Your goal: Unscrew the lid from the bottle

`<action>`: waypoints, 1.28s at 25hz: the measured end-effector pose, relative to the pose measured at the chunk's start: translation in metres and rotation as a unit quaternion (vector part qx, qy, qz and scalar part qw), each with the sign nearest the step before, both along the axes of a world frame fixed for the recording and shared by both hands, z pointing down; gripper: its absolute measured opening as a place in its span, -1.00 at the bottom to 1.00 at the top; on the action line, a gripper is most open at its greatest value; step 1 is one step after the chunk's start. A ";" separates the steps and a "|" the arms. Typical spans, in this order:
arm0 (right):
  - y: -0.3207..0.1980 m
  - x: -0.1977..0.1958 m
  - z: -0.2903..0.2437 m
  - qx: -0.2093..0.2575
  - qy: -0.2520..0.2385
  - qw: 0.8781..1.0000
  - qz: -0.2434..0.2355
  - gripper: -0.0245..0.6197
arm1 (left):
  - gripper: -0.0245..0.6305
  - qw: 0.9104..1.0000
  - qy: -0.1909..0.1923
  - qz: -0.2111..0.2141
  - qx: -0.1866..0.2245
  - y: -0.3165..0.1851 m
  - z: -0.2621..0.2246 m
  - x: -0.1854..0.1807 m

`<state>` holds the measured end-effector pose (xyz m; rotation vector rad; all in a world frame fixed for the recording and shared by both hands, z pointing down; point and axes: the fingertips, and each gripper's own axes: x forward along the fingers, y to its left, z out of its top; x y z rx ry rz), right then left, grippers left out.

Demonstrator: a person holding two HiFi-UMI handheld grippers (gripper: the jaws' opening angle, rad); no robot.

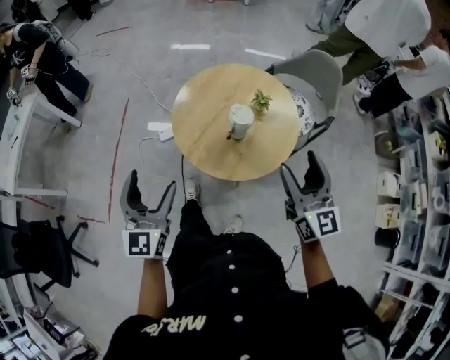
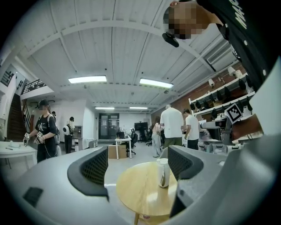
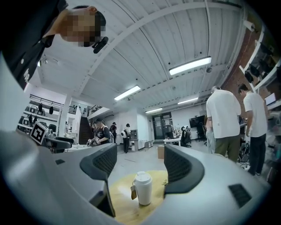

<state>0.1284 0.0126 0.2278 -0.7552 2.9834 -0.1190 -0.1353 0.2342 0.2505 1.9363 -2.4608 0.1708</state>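
Fingers on the left gripper (image 1: 150, 184) stand apart with nothing between them, short of the round table (image 1: 204, 151). At the table's centre the white bottle (image 1: 240, 123) stands upright, lid (image 1: 241, 110) on, a tag (image 3: 133, 192) hanging at its side and a small plant (image 1: 261, 100) just beside it. Right gripper (image 1: 301, 167): jaws likewise spread and empty, near the table's edge. Risk: the bottle looks light and unrestrained. Twisting the lid without a firm hold on the body would likely spin or topple it, possibly into the plant.

Round wooden counter (image 1: 207, 130) on a grey floor (image 1: 225, 21); a small green plant (image 1: 261, 101) sits on it, 1 grey chair (image 1: 316, 74) just beside, shelves (image 1: 422, 186) at right.
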 end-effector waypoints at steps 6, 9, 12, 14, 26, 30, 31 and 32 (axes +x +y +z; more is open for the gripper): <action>-0.044 -0.039 -0.003 0.001 0.010 0.999 0.038 0.08 | 0.32 0.999 0.005 0.040 0.008 -0.069 -0.008 -0.053; -0.065 -0.060 -0.006 0.009 0.024 0.998 0.052 0.09 | 0.32 0.997 -0.006 0.071 0.002 -0.104 -0.004 -0.080; -0.082 -0.073 -0.006 0.006 0.027 0.997 0.073 0.09 | 0.32 0.994 -0.012 0.105 -0.020 -0.133 0.004 -0.099; -0.090 -0.082 -0.004 0.003 0.030 0.996 0.089 0.09 | 0.32 0.992 -0.007 0.127 -0.028 -0.152 0.007 -0.110; -0.099 -0.113 0.012 -0.010 0.053 0.978 0.202 0.09 | 0.32 0.951 -0.010 0.301 -0.069 -0.239 0.052 -0.155; -0.075 -0.097 0.018 -0.021 0.070 0.967 0.246 0.11 | 0.32 0.925 0.002 0.367 -0.095 -0.252 0.073 -0.146; -0.074 -0.089 0.022 -0.022 0.074 0.965 0.251 0.11 | 0.32 0.918 0.000 0.383 -0.099 -0.259 0.081 -0.139; -0.076 -0.082 0.025 -0.023 0.078 0.963 0.255 0.12 | 0.32 0.911 -0.004 0.400 -0.102 -0.267 0.088 -0.130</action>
